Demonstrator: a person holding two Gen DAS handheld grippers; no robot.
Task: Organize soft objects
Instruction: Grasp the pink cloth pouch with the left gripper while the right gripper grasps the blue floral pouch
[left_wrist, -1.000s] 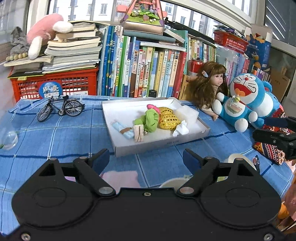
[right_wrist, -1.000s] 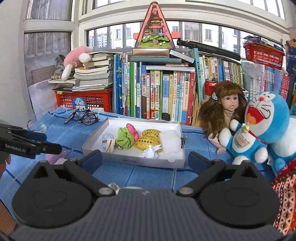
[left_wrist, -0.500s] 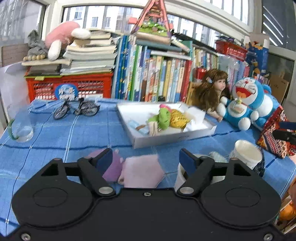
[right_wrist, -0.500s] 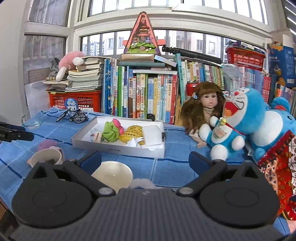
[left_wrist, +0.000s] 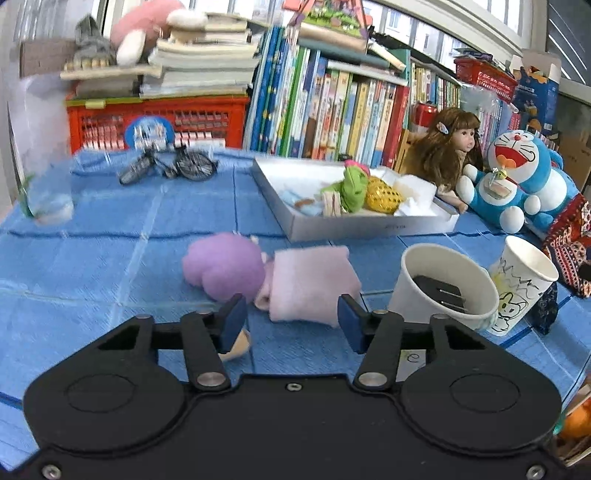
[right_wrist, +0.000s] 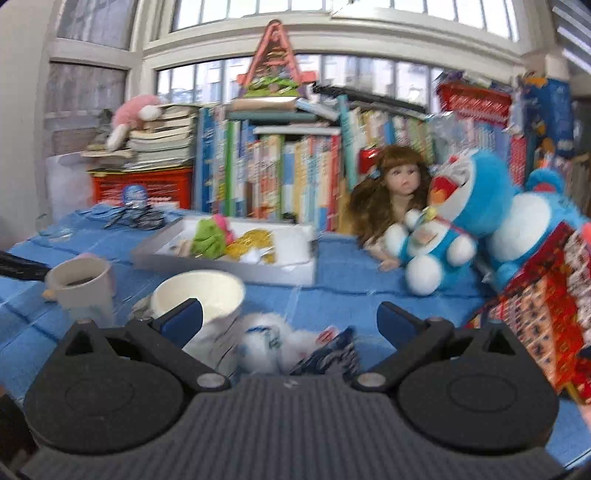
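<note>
A soft doll with a purple head (left_wrist: 223, 267) and pink dress (left_wrist: 308, 282) lies on the blue cloth, just beyond my open, empty left gripper (left_wrist: 291, 321). A white box (left_wrist: 354, 221) behind it holds a green plush (left_wrist: 351, 190), a yellow sequin piece and white foam. My right gripper (right_wrist: 290, 319) is open and empty above a white fluffy toy (right_wrist: 269, 345) and a dark patterned cloth (right_wrist: 328, 354). The box (right_wrist: 225, 264) shows beyond it.
Two paper cups (left_wrist: 445, 284) (left_wrist: 524, 284) stand right of the pink doll; one (right_wrist: 199, 299) sits by my right gripper's left finger. A brown-haired doll (left_wrist: 447, 151), Doraemon plush (left_wrist: 517, 181), toy bicycle (left_wrist: 170, 166), glass (left_wrist: 46, 192), books and red crate line the back.
Both grippers have pulled back and tilted down. The pink doll, the cups and the white fluffy toy have come into view in front of them. Both stay open.
</note>
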